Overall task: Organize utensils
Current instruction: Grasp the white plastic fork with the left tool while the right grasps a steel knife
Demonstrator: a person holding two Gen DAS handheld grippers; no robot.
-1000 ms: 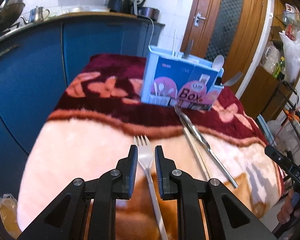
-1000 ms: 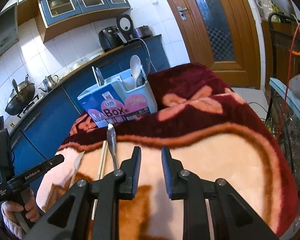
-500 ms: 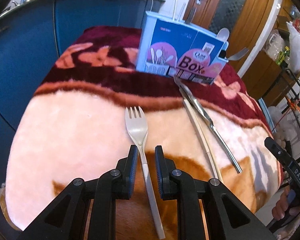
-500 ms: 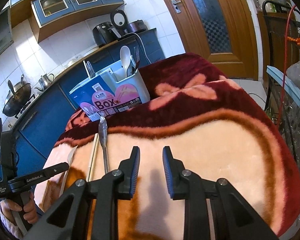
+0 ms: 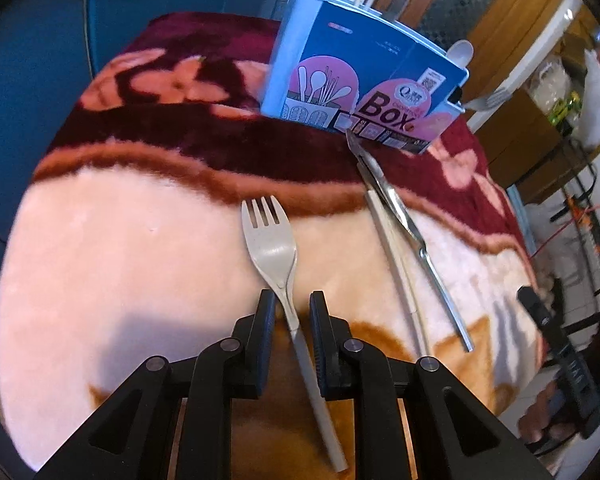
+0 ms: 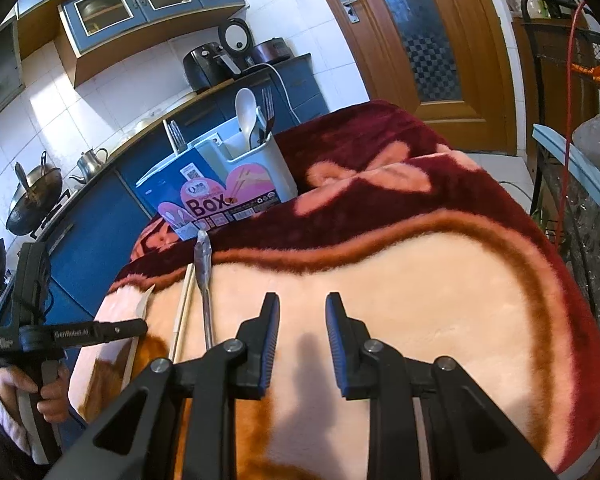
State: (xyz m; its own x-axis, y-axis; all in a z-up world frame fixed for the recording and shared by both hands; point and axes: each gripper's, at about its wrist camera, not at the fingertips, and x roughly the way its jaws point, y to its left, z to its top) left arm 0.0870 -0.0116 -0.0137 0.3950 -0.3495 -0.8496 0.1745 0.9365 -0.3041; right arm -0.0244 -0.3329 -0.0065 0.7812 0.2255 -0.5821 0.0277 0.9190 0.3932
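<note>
Left claw (image 5: 291, 310) lower, astride fork (image 5: 271, 242)

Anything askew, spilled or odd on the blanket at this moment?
Nothing spilled or damaged. The beige fork, chopsticks and metal knife lie loose on the blanket instead of in the utensil box. The knife's tip touches the box's base. The left tongs straddle the fork's neck.

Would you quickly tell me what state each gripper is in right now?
Left gripper: open, its pads either side of the fork neck, not yet gripping.
Right gripper: open, holding nothing.
</note>
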